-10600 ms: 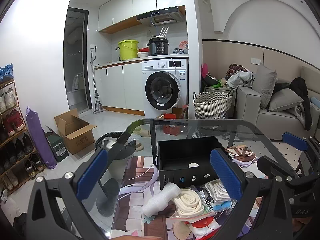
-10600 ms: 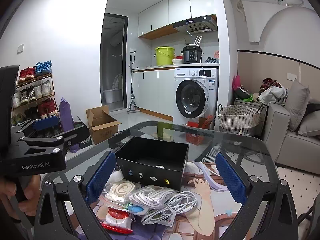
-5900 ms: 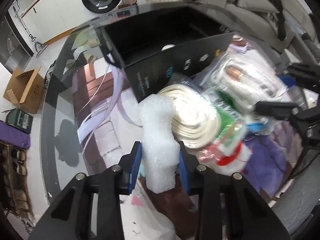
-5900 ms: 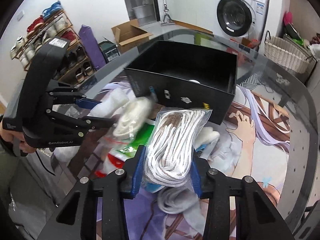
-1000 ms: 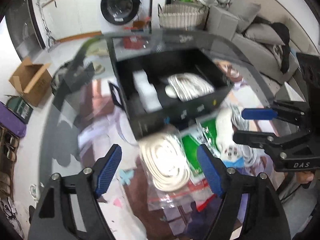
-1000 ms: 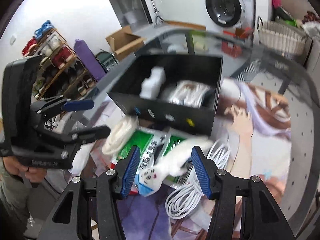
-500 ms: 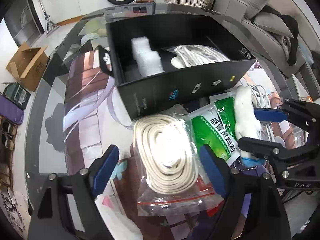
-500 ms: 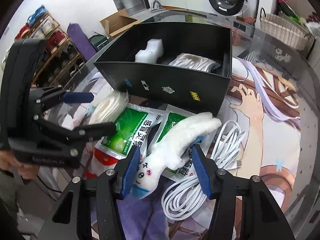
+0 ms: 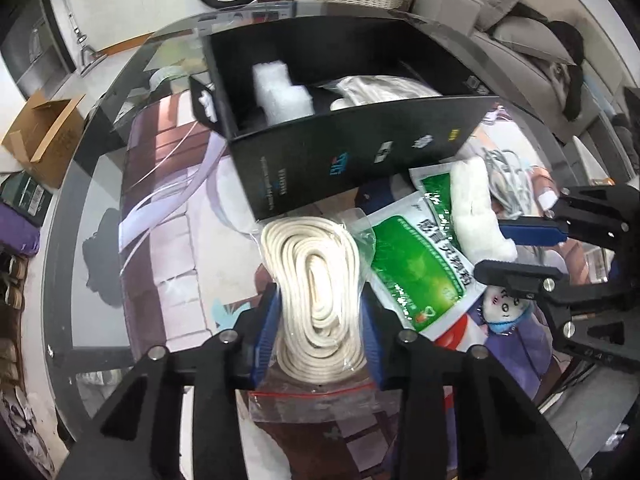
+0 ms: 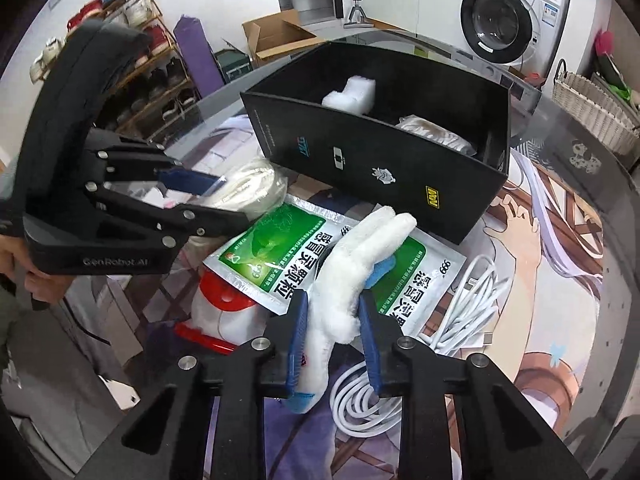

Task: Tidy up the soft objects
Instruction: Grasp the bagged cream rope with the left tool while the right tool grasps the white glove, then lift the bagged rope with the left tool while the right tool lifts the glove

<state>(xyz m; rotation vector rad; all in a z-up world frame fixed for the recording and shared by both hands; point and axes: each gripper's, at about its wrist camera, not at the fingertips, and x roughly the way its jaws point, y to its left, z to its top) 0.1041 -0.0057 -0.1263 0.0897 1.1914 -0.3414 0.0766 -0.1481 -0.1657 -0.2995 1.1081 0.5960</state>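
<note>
1. Left gripper: jaws have just been closing; blue pads now press both sides of the bagged cream cord coil, which sits in a clear zip bag between them.
2. Right gripper: jaws have just been closing, now narrow and clamped on the white plush toy; its long ears stick out forward past the fingertips, and its blue-trimmed end hangs below the pads.
3. Black box: ahead of both grippers, open top. Inside are a white foam piece on the left and a bagged white cable bundle to its right.
4. Green foil sachets: two, flat on the table under the plush, between the grippers and the box.
5. White loose cable: coiled on the mat just right of the right gripper, apart from its pads.
6. Red-and-white pack: just left of the right gripper, partly under a sachet.
7. Glass table with printed mat under everything.
8. A hand grips the left gripper's handle, at the left edge of the right wrist view.
</note>
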